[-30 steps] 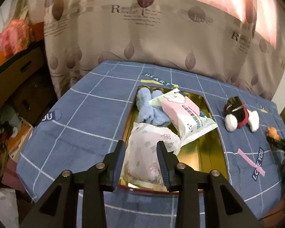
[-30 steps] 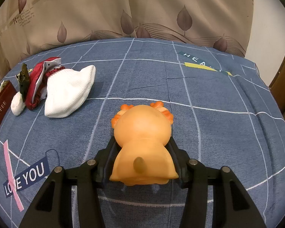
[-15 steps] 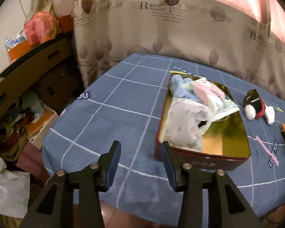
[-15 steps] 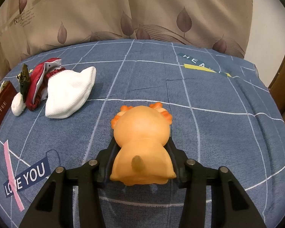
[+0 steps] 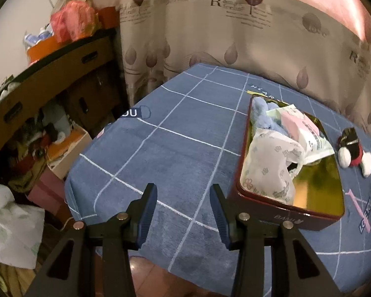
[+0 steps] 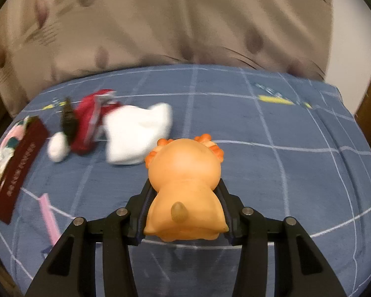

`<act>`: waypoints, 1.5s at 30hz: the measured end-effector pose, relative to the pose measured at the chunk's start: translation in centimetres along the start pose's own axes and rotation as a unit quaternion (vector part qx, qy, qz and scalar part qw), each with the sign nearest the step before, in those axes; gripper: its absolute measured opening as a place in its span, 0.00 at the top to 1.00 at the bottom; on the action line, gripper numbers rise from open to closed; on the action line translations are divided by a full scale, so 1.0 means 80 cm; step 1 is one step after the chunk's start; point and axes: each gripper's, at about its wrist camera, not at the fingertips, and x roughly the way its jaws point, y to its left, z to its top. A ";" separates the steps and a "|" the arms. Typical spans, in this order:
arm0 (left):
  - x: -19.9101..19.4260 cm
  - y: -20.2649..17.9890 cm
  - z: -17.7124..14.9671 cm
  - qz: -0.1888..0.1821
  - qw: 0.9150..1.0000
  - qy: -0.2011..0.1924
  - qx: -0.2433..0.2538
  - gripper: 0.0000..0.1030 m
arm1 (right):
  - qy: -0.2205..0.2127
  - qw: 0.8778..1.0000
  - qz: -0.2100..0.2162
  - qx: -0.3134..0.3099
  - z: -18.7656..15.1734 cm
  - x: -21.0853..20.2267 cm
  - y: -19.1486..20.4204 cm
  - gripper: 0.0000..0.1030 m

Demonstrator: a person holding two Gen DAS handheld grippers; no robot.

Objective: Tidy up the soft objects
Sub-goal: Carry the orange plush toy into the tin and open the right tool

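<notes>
Operator: While the right gripper is raised over the blue checked tablecloth, what is its state?

Technician: Both jaws clamp the orange squeeze toy, which is clear of the cloth.

Operator: And the left gripper?

Technician: Jaws parted, nothing between them, beside the red tin. The tin contains the floral bag, pink packet and blue plush.

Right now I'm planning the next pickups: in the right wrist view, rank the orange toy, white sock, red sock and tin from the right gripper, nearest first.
1. orange toy, between the fingers
2. white sock, ahead-left
3. red sock, further left
4. tin, left edge
</notes>
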 end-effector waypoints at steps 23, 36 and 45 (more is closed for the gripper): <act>0.000 0.009 0.002 0.004 1.000 0.006 -0.023 0.56 | 0.000 0.971 0.171 -0.170 0.002 -0.032 0.277 0.58; 0.003 0.015 0.000 0.002 1.000 0.012 -0.021 0.56 | -0.001 0.951 0.210 -0.227 0.005 -0.042 0.359 0.58; 0.003 0.016 0.000 0.005 1.000 0.011 -0.026 0.56 | 0.015 0.943 0.210 -0.258 0.004 -0.023 0.406 0.58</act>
